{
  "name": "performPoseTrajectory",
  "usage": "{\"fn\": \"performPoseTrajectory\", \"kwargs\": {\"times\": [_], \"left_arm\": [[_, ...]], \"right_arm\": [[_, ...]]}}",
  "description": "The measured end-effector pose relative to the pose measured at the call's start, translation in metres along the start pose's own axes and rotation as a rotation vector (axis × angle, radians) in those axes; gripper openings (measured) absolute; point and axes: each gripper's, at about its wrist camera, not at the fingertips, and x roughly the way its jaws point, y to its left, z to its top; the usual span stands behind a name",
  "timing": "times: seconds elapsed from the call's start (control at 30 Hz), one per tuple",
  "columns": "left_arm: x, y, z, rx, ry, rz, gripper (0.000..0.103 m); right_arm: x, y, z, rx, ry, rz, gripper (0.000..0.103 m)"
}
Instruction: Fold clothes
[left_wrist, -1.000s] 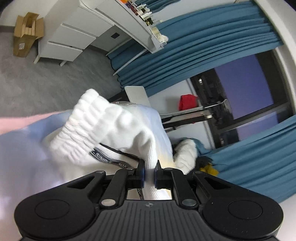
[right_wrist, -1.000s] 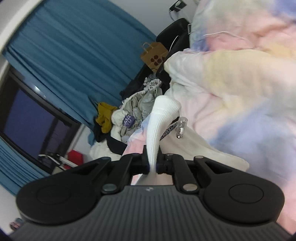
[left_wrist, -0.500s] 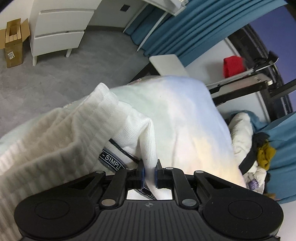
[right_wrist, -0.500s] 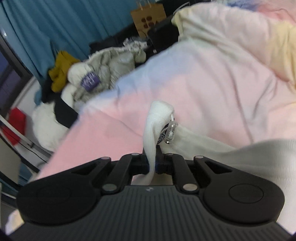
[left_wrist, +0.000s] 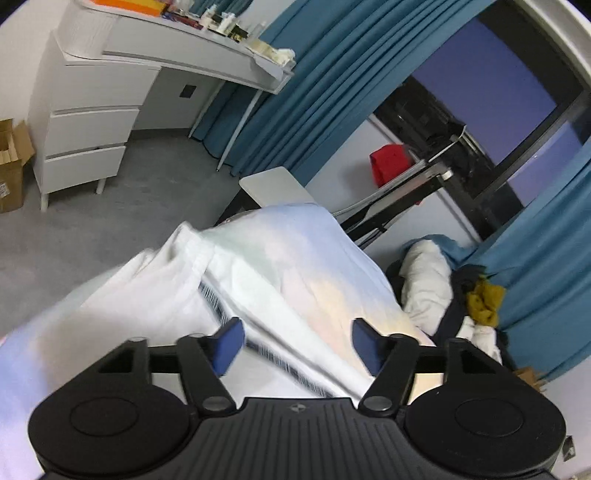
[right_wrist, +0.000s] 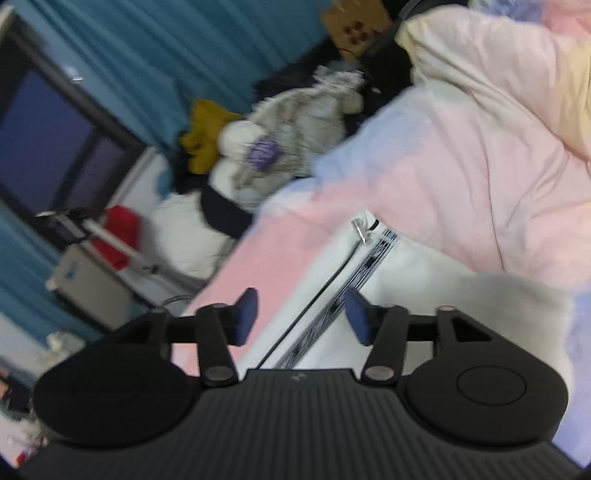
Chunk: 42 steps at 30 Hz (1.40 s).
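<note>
A white knit garment (left_wrist: 177, 291) with a black-and-white printed band and a zipper lies flat on the pastel bedcover (left_wrist: 295, 251). It also shows in the right wrist view (right_wrist: 424, 280), where its metal zipper pull (right_wrist: 360, 228) lies near the top edge. My left gripper (left_wrist: 297, 345) is open just above the garment's band. My right gripper (right_wrist: 301, 315) is open above the garment's zipper line, holding nothing.
The pink, blue and yellow bedcover (right_wrist: 461, 155) is bunched at the right. A pile of clothes (right_wrist: 295, 122) lies beside the bed under teal curtains (left_wrist: 332, 92). A white desk with drawers (left_wrist: 92, 122) stands across the grey floor, next to a cardboard box (left_wrist: 11, 162).
Both grippers were shut on the white garment's edge and have opened. The garment has dropped and now lies flat on the bedcover.
</note>
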Motion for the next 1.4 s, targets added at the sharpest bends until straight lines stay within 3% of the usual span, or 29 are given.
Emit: {"fn": "performPoseTrajectory", "kwargs": {"times": [0.13,0.27,0.33,0.47,0.63,0.77,0.9,1.03,1.2,1.4], "left_arm": [[-0.037,0.025,-0.043,-0.156,0.050,0.021,0.073],[-0.043,0.067,-0.086,-0.392,0.153,0.054,0.075],[-0.034,0.086,-0.098,-0.504,0.213,0.017,0.074],[-0.013,0.104,-0.098,-0.567,0.214,-0.039,0.077],[0.017,0.111,-0.094,-0.548,0.175,-0.060,0.077],[0.043,0.106,-0.090,-0.521,0.117,-0.084,0.074],[0.067,0.093,-0.085,-0.436,0.099,-0.061,0.062],[0.079,0.092,-0.085,-0.427,0.064,-0.040,0.050],[0.087,0.097,-0.083,-0.415,0.021,-0.045,0.032],[0.081,0.091,-0.077,-0.385,-0.024,-0.062,0.016]], "right_arm": [[-0.055,-0.006,-0.024,0.021,-0.008,0.054,0.058],[-0.095,-0.037,-0.057,0.139,0.033,0.056,0.058],[-0.104,-0.059,-0.071,0.219,0.063,0.063,0.058],[-0.106,-0.102,-0.095,0.374,0.121,0.079,0.058],[-0.073,-0.129,-0.104,0.469,0.197,0.122,0.058],[-0.041,-0.137,-0.102,0.477,0.147,0.132,0.058],[-0.016,-0.142,-0.093,0.455,0.049,0.141,0.059],[0.003,-0.140,-0.082,0.367,-0.005,0.131,0.057],[0.006,-0.131,-0.079,0.283,-0.099,0.103,0.034],[-0.009,-0.113,-0.076,0.235,-0.192,0.098,0.019]]}}
